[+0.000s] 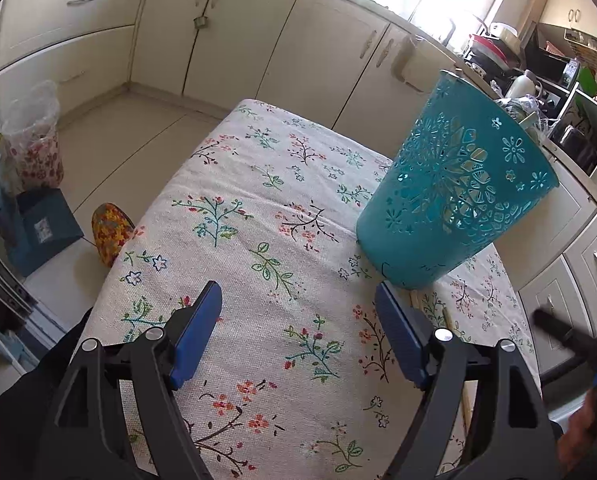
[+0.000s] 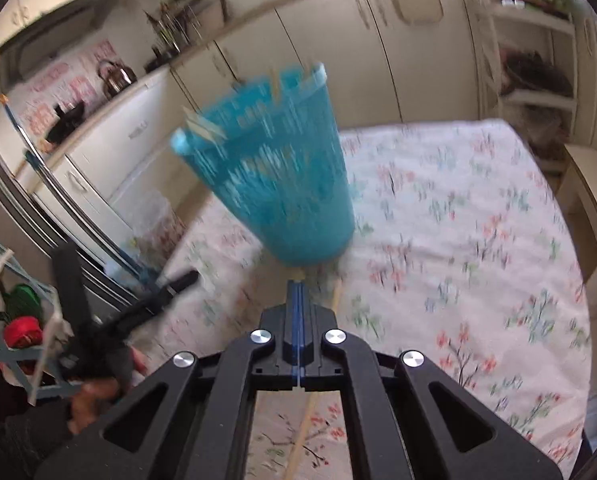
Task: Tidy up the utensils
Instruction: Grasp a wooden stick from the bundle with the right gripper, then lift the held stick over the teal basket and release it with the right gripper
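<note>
While the right hand-held gripper (image 2: 299,286) pinches a thin pale wooden stick (image 2: 298,446) just before the teal perforated plastic holder (image 2: 276,176) on the floral-clothed desk (image 2: 478,216), a hasty lift could knock that holder over, the left hand-held gripper (image 1: 298,306) spread empty beside it.

A kettle (image 2: 116,76) stands on the counter (image 2: 146,80) beyond the floral tablecloth (image 2: 458,220).

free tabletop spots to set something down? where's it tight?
Free: floral tablecloth left of the teal basket, out to the far edge; also right of it in the right wrist view. Tight: at the basket's base, where a wooden stick lies by the right tongs.
</note>
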`<action>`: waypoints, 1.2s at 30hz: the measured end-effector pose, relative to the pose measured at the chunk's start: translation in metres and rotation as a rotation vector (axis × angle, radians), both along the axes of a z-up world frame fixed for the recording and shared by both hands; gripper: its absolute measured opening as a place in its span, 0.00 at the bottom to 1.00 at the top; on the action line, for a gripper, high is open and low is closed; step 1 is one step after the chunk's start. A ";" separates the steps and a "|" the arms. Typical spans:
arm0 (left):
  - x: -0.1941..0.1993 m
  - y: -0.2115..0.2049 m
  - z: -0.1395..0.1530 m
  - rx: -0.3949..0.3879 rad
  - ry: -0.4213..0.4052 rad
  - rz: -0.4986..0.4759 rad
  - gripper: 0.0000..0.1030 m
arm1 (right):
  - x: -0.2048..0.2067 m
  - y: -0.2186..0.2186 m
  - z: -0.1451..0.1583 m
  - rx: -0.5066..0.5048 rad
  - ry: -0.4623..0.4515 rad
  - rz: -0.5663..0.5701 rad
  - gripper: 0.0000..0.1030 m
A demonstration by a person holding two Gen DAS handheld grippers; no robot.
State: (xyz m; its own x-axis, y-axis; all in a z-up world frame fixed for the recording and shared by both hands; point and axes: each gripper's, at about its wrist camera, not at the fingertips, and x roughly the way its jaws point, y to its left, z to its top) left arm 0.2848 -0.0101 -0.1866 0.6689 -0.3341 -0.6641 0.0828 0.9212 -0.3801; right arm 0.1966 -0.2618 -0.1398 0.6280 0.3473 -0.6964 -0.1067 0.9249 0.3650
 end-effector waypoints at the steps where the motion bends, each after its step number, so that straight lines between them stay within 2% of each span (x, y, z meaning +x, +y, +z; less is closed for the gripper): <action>1: 0.000 0.000 0.000 -0.002 0.002 -0.001 0.73 | 0.000 0.004 -0.012 -0.013 0.028 -0.001 0.01; 3: 0.001 0.000 -0.001 -0.008 0.004 -0.005 0.73 | 0.004 0.011 -0.033 -0.031 0.083 -0.002 0.01; 6: 0.001 0.002 -0.001 -0.021 0.006 -0.003 0.73 | 0.008 0.023 -0.048 -0.092 0.109 0.001 0.01; 11: 0.001 0.002 -0.002 -0.032 0.008 -0.001 0.73 | 0.006 0.025 -0.043 -0.107 0.083 0.004 0.01; 12: 0.001 0.002 -0.002 -0.032 0.007 -0.001 0.73 | 0.005 0.024 -0.041 -0.111 0.075 0.001 0.03; 13: 0.001 0.002 -0.002 -0.032 0.007 -0.003 0.73 | 0.005 0.022 -0.040 -0.114 0.072 -0.004 0.27; 14: 0.001 0.002 -0.002 -0.033 0.008 -0.003 0.73 | 0.004 0.021 -0.039 -0.125 0.066 -0.017 0.44; 15: 0.001 0.002 -0.003 -0.033 0.008 -0.003 0.73 | 0.004 0.020 -0.038 -0.149 0.053 -0.035 0.51; 17: 0.001 0.002 -0.003 -0.035 0.008 -0.002 0.73 | 0.005 0.023 -0.038 -0.167 0.058 -0.022 0.43; 19: 0.002 0.002 -0.003 -0.033 0.008 -0.003 0.73 | 0.011 0.027 -0.040 -0.199 0.070 -0.020 0.31; 21: 0.002 0.002 -0.003 -0.033 0.007 -0.004 0.73 | 0.015 0.031 -0.045 -0.231 0.089 -0.011 0.24; 23: 0.002 0.002 -0.003 -0.034 0.009 -0.003 0.73 | 0.015 0.038 -0.049 -0.300 0.077 -0.001 0.17; 24: 0.002 0.002 -0.003 -0.035 0.009 -0.003 0.73 | 0.014 0.042 -0.050 -0.345 0.065 0.010 0.08; 27: 0.002 0.002 -0.004 -0.037 0.011 -0.004 0.73 | 0.011 0.040 -0.048 -0.323 0.069 0.024 0.06; 31: 0.002 0.001 -0.004 -0.040 0.010 -0.005 0.73 | -0.003 0.015 -0.020 -0.147 0.014 -0.027 0.06; 33: 0.002 0.000 -0.005 -0.042 0.010 -0.006 0.73 | -0.011 0.003 0.009 -0.042 -0.058 -0.042 0.06; 36: 0.003 0.000 -0.006 -0.044 0.011 -0.010 0.73 | -0.011 -0.012 0.067 0.094 -0.235 -0.066 0.06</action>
State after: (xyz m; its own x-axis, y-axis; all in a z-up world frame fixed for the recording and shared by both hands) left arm 0.2877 -0.0102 -0.1928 0.6584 -0.3697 -0.6556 0.0872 0.9026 -0.4216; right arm 0.1856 -0.2736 -0.0725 0.7923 0.3565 -0.4950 -0.1392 0.8957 0.4223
